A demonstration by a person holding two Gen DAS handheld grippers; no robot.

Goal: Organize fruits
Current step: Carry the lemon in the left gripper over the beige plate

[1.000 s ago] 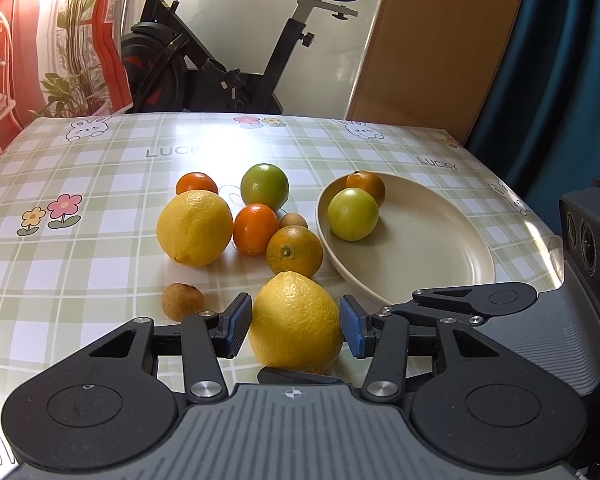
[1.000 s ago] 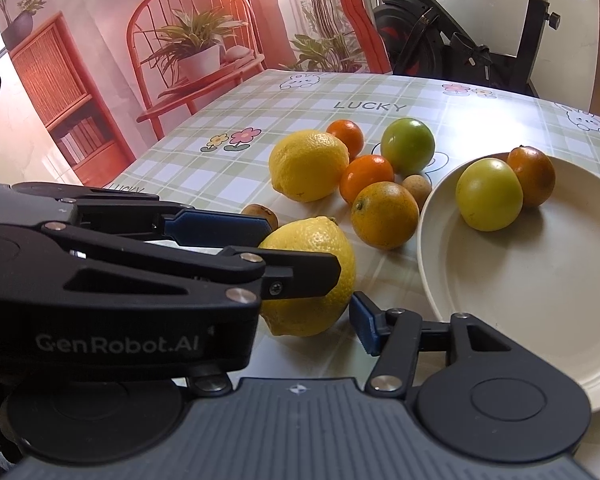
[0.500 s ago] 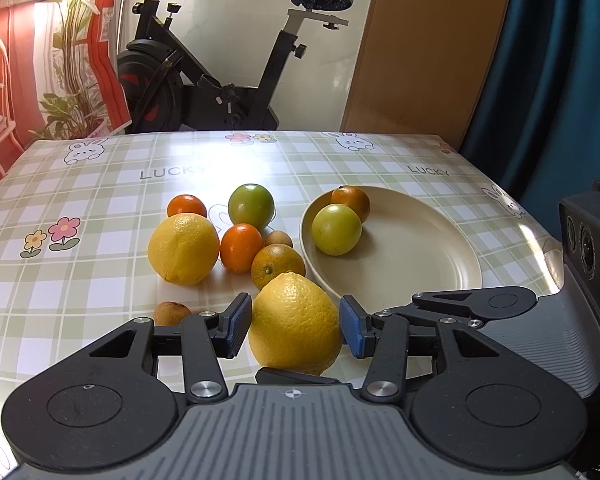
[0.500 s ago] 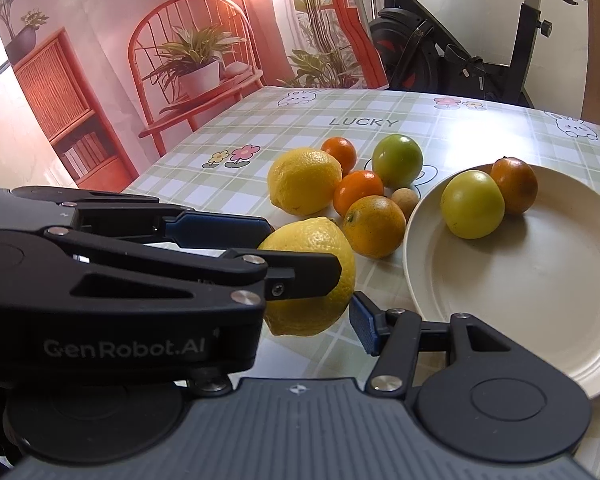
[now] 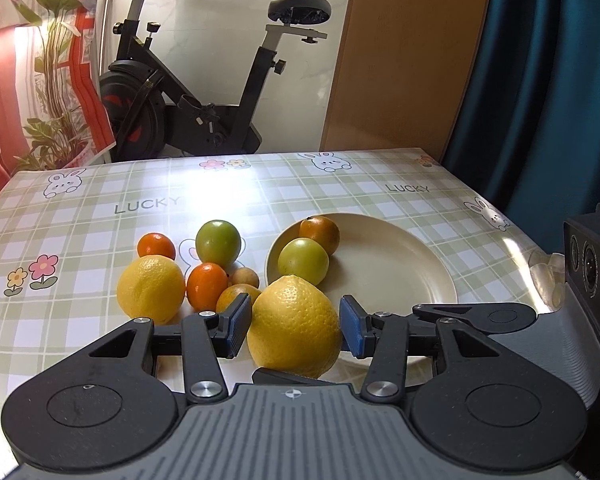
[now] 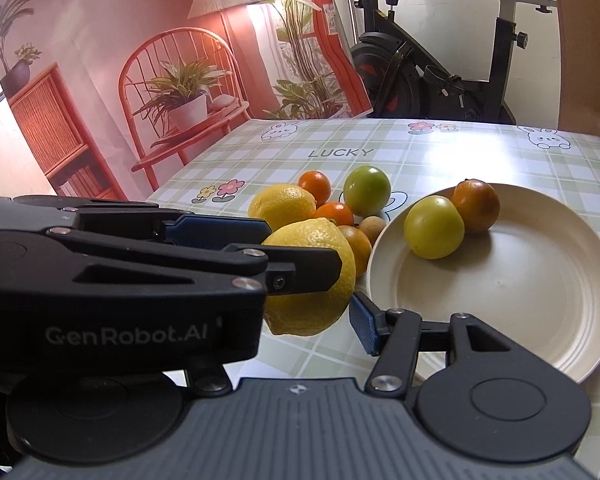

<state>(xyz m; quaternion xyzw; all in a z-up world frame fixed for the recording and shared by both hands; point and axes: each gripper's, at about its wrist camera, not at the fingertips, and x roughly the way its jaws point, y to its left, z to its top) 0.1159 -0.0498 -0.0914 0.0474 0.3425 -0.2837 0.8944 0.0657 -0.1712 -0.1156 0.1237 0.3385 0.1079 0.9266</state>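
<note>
A big yellow lemon (image 5: 294, 324) hangs just above the checked tablecloth. My left gripper (image 5: 294, 330) is shut on it, a blue pad on each side. My right gripper (image 6: 298, 320) crosses in from the right. Its one visible blue pad (image 6: 362, 326) touches the lemon (image 6: 312, 240), and its other finger is hidden behind the left gripper (image 6: 300, 248). The cream plate (image 5: 400, 276) lies just right of the lemon and holds a yellow-green fruit (image 5: 303, 261) and a brownish orange (image 5: 319, 234).
Left of the plate lie a second lemon (image 5: 151, 289), two small oranges (image 5: 207, 286), a green fruit (image 5: 218, 242), a small brown fruit (image 5: 244, 278) and a half-hidden orange (image 5: 236, 296). An exercise bike (image 5: 204, 92) stands past the table's far edge.
Both grippers have risen with the lemon, which has come off the table. The plate and loose fruits now look farther away. The small brown fruit at front left has dropped out of view.
</note>
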